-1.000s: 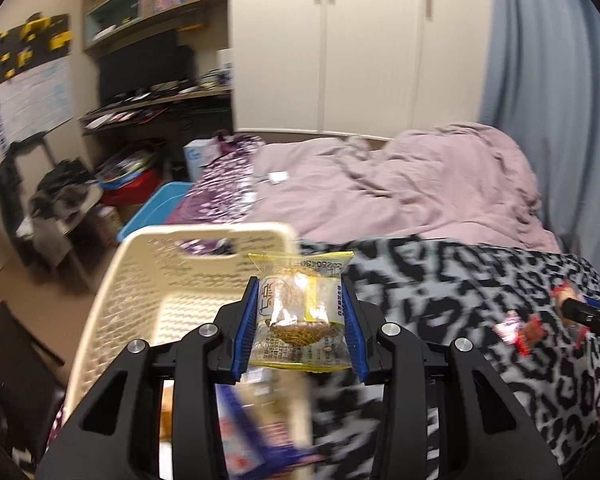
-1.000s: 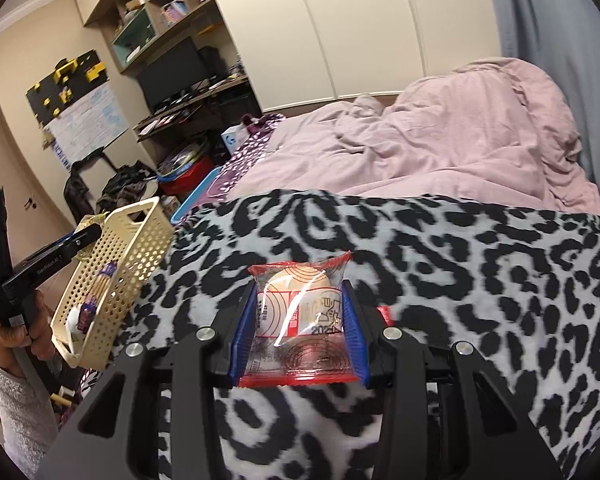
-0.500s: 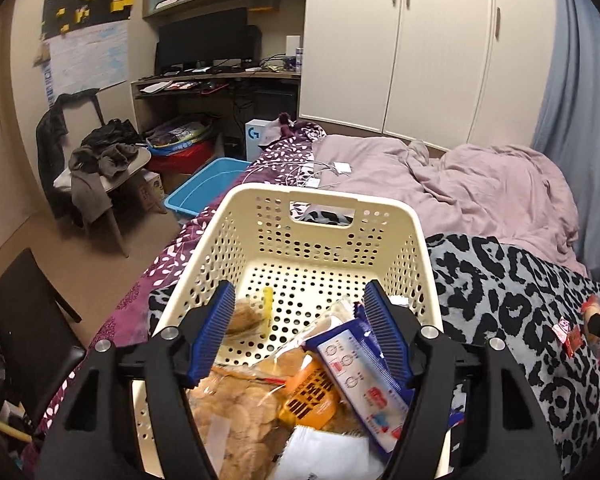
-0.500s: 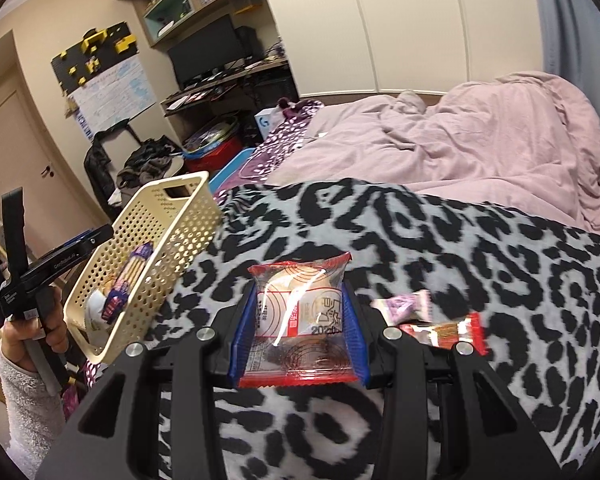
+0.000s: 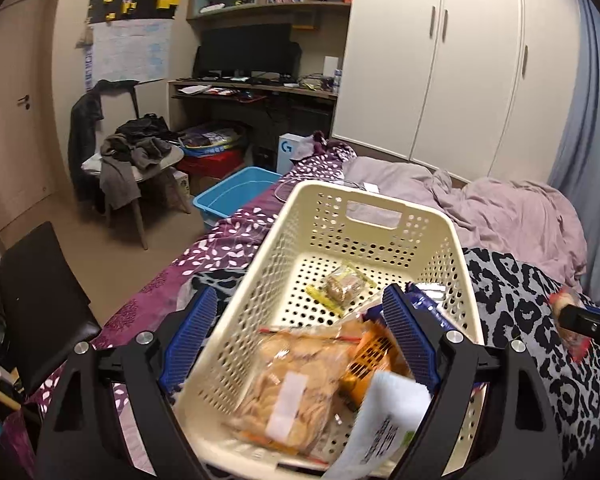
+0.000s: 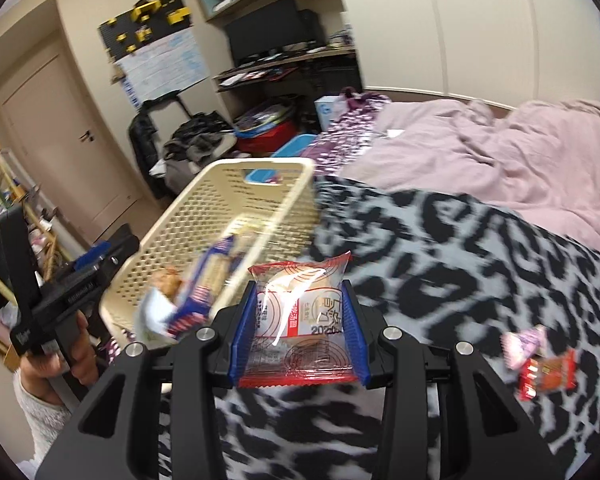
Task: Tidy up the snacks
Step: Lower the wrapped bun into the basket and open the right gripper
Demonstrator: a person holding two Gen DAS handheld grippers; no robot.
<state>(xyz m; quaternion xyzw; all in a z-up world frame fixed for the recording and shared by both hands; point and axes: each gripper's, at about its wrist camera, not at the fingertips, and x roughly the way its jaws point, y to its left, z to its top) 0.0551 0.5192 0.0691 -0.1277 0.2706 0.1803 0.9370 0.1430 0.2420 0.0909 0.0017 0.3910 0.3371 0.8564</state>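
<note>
- The right gripper [image 6: 298, 334] clamps a red-edged snack packet [image 6: 300, 320] between its blue pads, held just right of the cream basket [image 6: 204, 216] and above the leopard-print blanket [image 6: 460, 264].
- The left gripper [image 5: 298, 332] hangs over the basket's near end with its fingers spread wide and nothing between them.
- Inside the basket lie a bag of crackers [image 5: 296, 376] at the near end and a small yellow-edged packet [image 5: 342, 286] further in.
- Two small wrapped sweets [image 6: 538, 360] rest on the blanket, well right of the basket.
- Beyond the basket, a pink duvet [image 6: 500, 148] lies rumpled.
</note>
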